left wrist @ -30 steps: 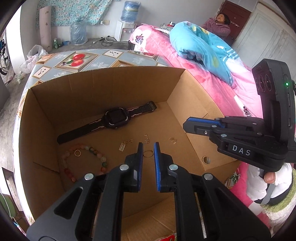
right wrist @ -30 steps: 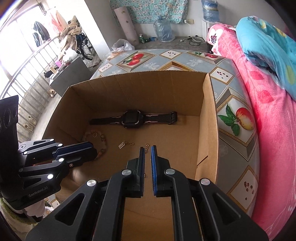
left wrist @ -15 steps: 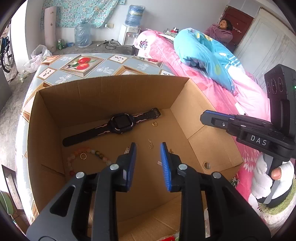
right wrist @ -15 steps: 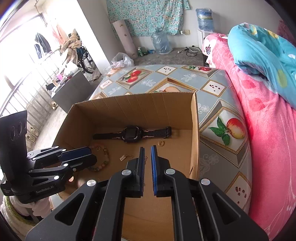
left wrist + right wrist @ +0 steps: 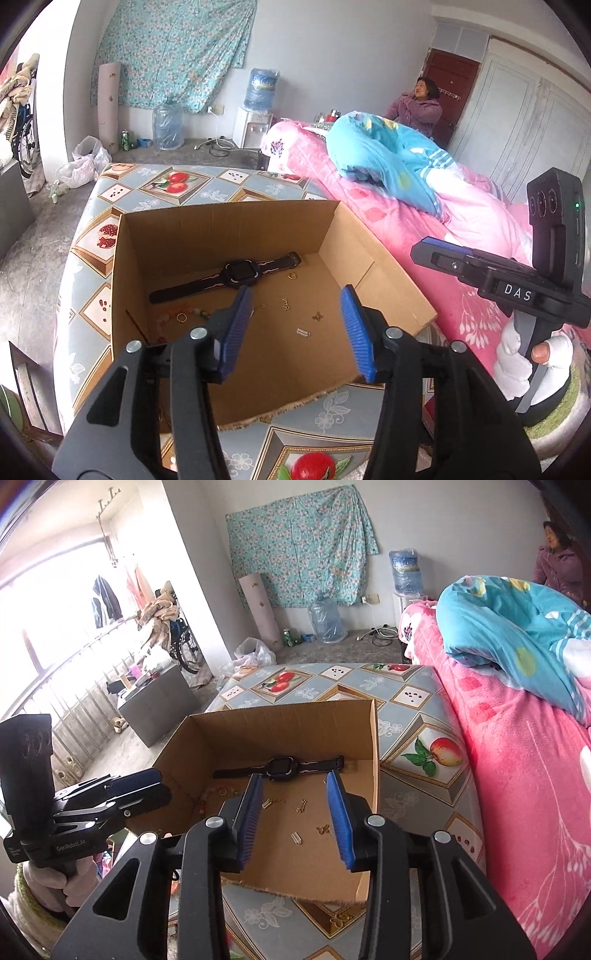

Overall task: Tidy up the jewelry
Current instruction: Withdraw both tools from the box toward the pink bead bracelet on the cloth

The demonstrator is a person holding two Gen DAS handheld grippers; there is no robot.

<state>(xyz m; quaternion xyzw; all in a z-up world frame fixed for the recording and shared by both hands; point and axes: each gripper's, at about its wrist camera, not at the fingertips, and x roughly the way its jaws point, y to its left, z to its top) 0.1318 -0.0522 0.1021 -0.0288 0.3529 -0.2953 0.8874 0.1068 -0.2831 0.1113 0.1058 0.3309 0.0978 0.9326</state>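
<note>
An open cardboard box (image 5: 229, 229) (image 5: 280, 720) stands on the fruit-patterned table. On its floor lie a black watch (image 5: 240, 275) (image 5: 279, 767), a gold ring (image 5: 292, 275), another ring (image 5: 181, 317) beside a bead bracelet (image 5: 168, 317), and small gold charms (image 5: 303, 332) (image 5: 324, 829). My left gripper (image 5: 295, 332) hovers above the box's near edge, jaws opening, nothing between them. My right gripper (image 5: 297, 814) hangs over the near edge too, jaws opening and empty.
A bed with a pink blanket (image 5: 461, 221) and a blue quilt (image 5: 517, 635) runs along the right of the table. A person (image 5: 421, 107) sits at the bed's far end. Water jugs (image 5: 168, 127) and a dispenser stand by the far wall.
Both grippers have risen and drawn back from inside the box, and both have gone from shut to open. A ring now lies by the watch strap.
</note>
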